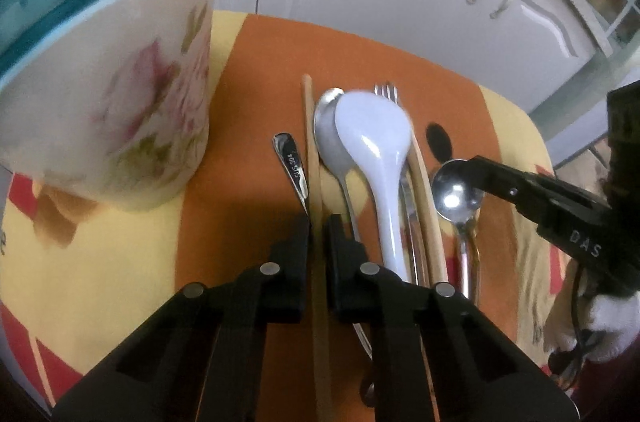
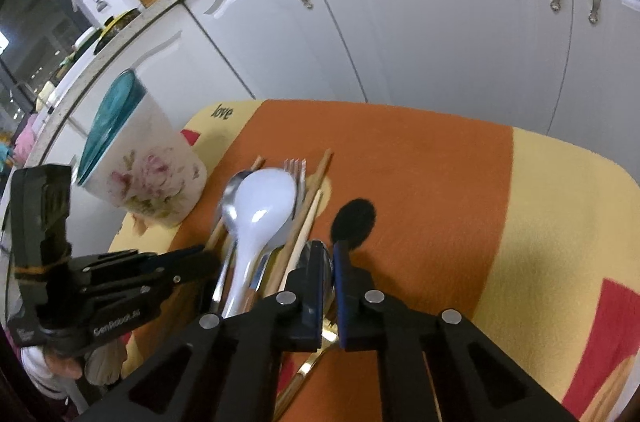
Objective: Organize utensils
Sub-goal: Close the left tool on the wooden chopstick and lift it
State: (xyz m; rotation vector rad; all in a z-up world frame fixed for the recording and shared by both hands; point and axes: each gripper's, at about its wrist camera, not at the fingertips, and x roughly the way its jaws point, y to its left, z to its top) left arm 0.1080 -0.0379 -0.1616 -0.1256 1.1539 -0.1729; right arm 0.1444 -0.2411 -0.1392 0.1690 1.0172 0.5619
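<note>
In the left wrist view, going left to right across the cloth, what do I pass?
Floral container → steel handle tip → chopstick in the left gripper → steel spoon → white spoon → small spoon under the right gripper.

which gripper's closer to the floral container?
Left. The left gripper, shut on a chopstick, sits just beside the floral container; the right gripper is beyond the utensil pile, at the small spoon.

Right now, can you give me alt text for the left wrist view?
The left gripper is shut on a wooden chopstick lying on an orange-and-yellow cloth. Beside it lie a white plastic spoon, metal spoons and a fork; the floral container stands left.
</note>
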